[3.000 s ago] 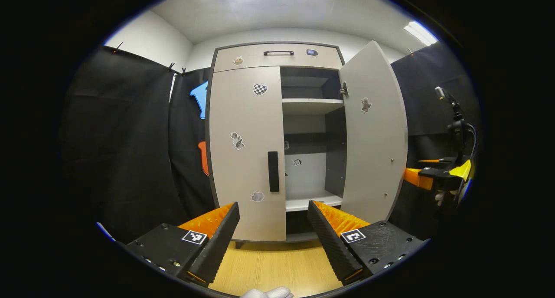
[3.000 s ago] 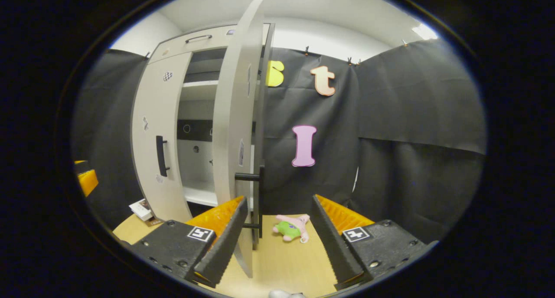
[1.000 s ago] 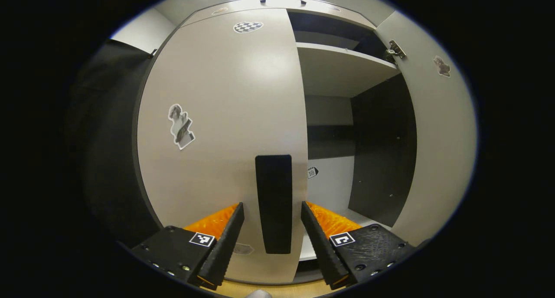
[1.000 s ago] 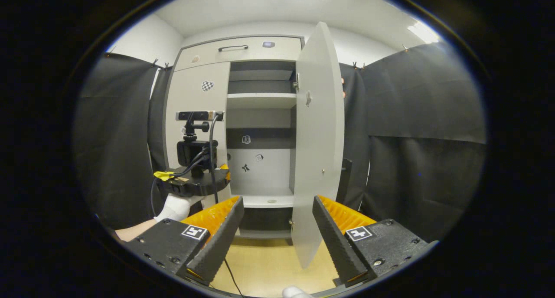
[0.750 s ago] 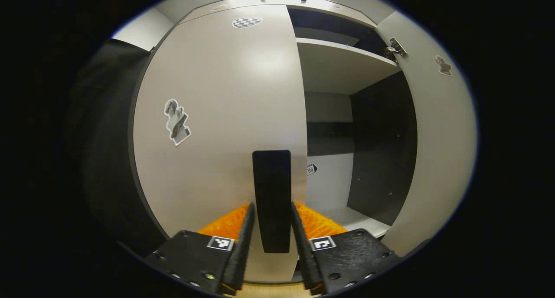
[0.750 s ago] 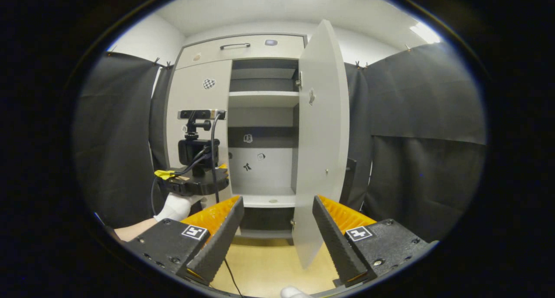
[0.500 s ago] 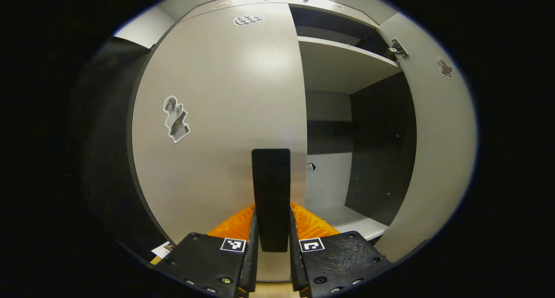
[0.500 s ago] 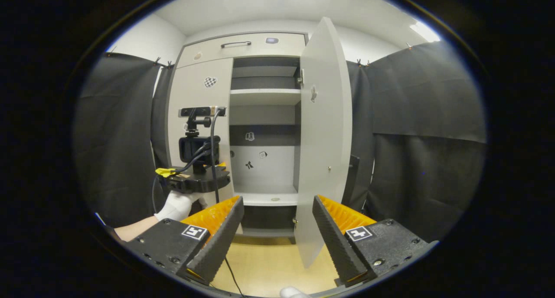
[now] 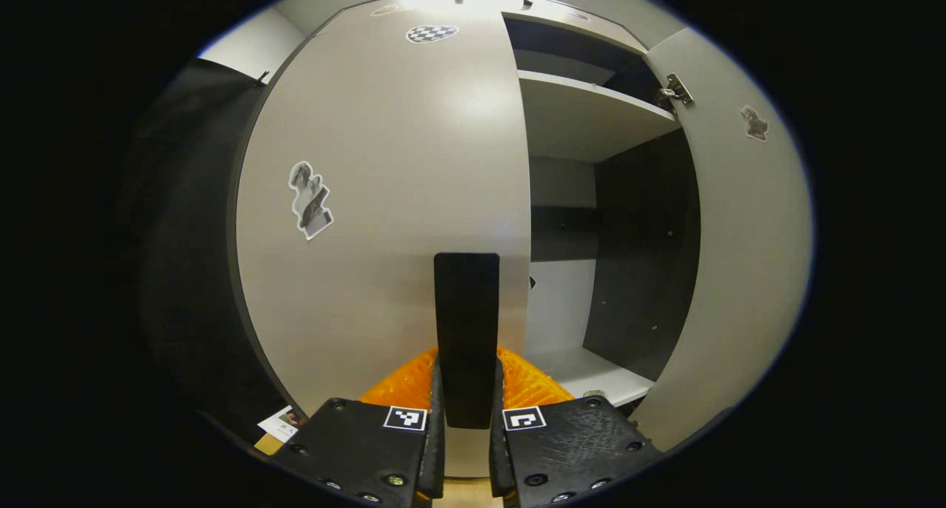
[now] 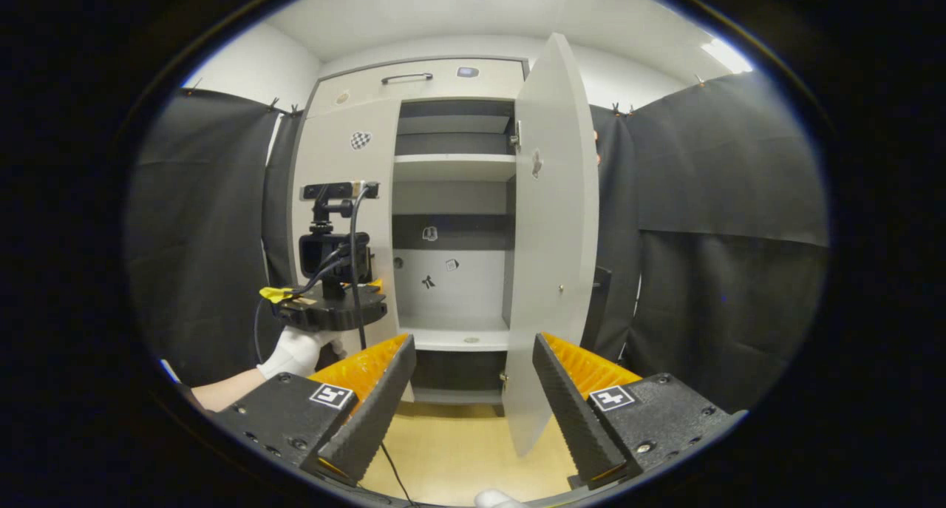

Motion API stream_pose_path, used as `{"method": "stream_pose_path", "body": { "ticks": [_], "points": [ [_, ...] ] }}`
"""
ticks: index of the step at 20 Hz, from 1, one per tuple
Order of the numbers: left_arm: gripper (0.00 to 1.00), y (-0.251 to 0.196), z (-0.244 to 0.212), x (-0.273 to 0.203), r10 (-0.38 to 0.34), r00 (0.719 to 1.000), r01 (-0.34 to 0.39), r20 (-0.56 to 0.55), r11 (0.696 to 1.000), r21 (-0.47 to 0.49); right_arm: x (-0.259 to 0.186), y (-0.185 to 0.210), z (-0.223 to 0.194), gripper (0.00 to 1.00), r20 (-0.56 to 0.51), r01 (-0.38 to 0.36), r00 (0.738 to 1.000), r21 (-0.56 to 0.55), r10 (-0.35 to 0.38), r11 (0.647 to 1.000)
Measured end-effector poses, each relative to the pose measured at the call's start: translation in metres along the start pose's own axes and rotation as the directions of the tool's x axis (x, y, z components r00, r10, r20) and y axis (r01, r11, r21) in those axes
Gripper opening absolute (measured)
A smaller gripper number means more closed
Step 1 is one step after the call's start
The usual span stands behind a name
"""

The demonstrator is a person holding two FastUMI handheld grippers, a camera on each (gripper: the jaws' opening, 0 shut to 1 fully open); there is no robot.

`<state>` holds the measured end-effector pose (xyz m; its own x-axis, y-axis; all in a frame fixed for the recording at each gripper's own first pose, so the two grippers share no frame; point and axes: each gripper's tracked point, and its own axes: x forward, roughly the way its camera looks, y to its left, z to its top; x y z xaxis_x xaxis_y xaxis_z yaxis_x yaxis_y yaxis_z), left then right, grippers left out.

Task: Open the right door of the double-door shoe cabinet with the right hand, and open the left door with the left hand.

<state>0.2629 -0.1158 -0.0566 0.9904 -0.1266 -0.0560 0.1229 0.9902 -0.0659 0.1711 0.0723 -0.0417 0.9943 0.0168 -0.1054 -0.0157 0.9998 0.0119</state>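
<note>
The left gripper [image 9: 464, 449] is sitting nearest, w/ its two fingers pressing on either side of the black handle [image 9: 465, 330] of the left door [image 9: 384, 197], low on the bar. The handle is standing upright near that door's free edge, next to the opened bay. That is prob. the right spot to hold: far from the hinge, so leverage should be good. The bar looks stiff and smooth, so the pads may be slipping along it if the pull goes off-axis; the door is a flat rigid panel, likely light on its hinges, swinging in an arc rather than straight back.

The right gripper [image 10: 473, 390] is hovering further from the handle, fingers apart and holding nothing. From its view the left gripper [image 10: 325, 308] is showing at the left door, held by a gloved hand [image 10: 295, 353], w/ a cable hanging below it.

Beyond the handle, the right door [image 10: 550, 234] is standing open, swung clear of the cabinet front. Behind it the shelves [image 10: 452, 168] are showing bare, w/ small stickers on the back wall. A sticker [image 9: 310, 201] is sitting up-left of the handle. A card [image 9: 279, 424] is lying on the floor below-left of the handle, maybe inside the door's swing; can't tell if it is fouling it.
</note>
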Motion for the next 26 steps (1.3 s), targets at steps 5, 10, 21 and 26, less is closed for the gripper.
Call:
{"method": "stream_pose_path", "body": {
  "ticks": [5,10,21,26],
  "points": [
    [0.23,0.002,0.001,-0.022,-0.011,1.000,0.011,0.003,1.000,0.008,-0.005,0.009,0.000,1.00,0.013,-0.041,0.999,-0.001,0.041,0.999],
    [0.10,0.010,-0.002,-0.039,-0.038,0.999,0.038,-0.001,0.999,-0.010,-0.009,0.016,-0.001,1.00,0.013,-0.087,0.996,-0.003,0.087,0.996],
    [0.13,0.038,-0.005,-0.088,-0.022,1.000,0.022,0.005,1.000,-0.017,-0.012,0.030,-0.006,1.00,-0.005,-0.164,0.986,-0.010,0.164,0.986],
    [0.21,0.064,-0.006,-0.110,0.020,1.000,-0.020,0.012,0.999,0.026,-0.010,0.044,-0.007,1.00,-0.005,-0.200,0.980,-0.020,0.200,0.980]
  ]
}}
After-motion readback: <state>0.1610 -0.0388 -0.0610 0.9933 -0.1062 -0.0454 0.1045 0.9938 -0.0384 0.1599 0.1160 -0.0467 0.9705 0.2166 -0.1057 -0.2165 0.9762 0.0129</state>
